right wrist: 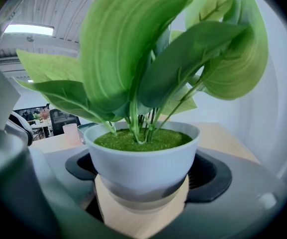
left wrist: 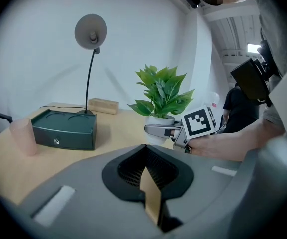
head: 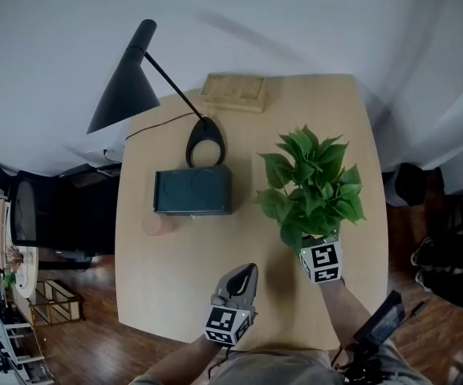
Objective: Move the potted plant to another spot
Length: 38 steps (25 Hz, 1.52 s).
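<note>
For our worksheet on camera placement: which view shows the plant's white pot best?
Right gripper view: the pot looms large between the fingers. Left gripper view shows it small, distant; head view hides it under leaves.

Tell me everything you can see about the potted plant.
The potted plant has broad glossy green leaves on thin stems rising from mossy green fill in a smooth, round pale grey-white pot that narrows toward its base. It stands upright on the right half of the wooden table, right of the dark box. The right tongs straddle the pot, jaws against its sides.
</note>
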Motion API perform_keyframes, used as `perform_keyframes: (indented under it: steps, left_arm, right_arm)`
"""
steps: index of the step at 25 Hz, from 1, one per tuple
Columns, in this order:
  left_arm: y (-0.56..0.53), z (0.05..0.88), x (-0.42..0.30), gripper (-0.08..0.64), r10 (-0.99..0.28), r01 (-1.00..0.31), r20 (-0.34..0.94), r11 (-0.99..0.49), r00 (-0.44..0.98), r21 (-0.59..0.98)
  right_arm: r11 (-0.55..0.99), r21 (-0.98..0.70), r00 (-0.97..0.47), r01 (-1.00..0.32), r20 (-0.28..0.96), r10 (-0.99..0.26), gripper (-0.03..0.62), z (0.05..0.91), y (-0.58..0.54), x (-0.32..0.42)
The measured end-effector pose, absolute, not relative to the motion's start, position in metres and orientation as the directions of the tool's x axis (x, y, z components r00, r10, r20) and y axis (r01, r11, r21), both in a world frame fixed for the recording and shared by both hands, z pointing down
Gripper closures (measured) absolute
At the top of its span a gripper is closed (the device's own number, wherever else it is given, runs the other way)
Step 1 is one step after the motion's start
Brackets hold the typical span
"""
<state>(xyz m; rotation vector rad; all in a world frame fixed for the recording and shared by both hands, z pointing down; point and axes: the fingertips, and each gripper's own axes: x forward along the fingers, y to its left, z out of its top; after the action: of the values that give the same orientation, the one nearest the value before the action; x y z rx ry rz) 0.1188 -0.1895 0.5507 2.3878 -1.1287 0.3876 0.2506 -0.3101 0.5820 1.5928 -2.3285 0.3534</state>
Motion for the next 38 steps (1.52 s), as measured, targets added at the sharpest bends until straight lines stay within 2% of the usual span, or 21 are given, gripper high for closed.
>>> perform_keyframes:
  steps: [12, 38]
  left_arm:
    - [-0.199, 0.565, 0.121, 0.566, -0.655, -0.786, 0.440, -0.553, 0.615, 0.276]
    - [-0.200, 0.572, 0.119, 0.566, -0.640, -0.790, 0.467, -0.532, 0.610, 0.304]
  right_arm:
    - [0.320, -0.020, -0.301, -0.947, 0.398, -0.867, 0.064, 0.619, -0.329, 0.264]
    - [0.312, 0.039, -0.273, -0.949, 0.391, -0.879, 0.054, 0.623, -0.342, 0.262]
